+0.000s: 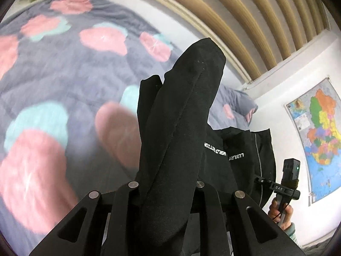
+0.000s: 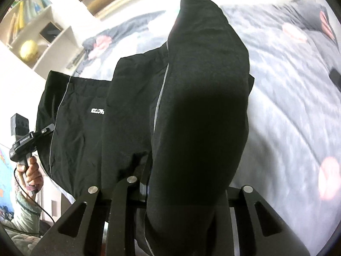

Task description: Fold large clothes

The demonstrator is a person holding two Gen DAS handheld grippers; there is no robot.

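A large black garment with white lettering and a grey piping stripe hangs stretched between both grippers above the bed. My left gripper is shut on one end of it; the cloth drapes over the jaws and hides the fingertips. My right gripper is shut on the other end of the same black garment, fingertips likewise covered. In the left wrist view the right gripper's handle shows at the lower right, held in a hand. In the right wrist view the left gripper's handle shows at the left.
A grey quilt with pink and teal patches covers the bed below, also in the right wrist view. A wooden slatted headboard runs behind. A coloured map hangs on the wall. White shelves stand at the left.
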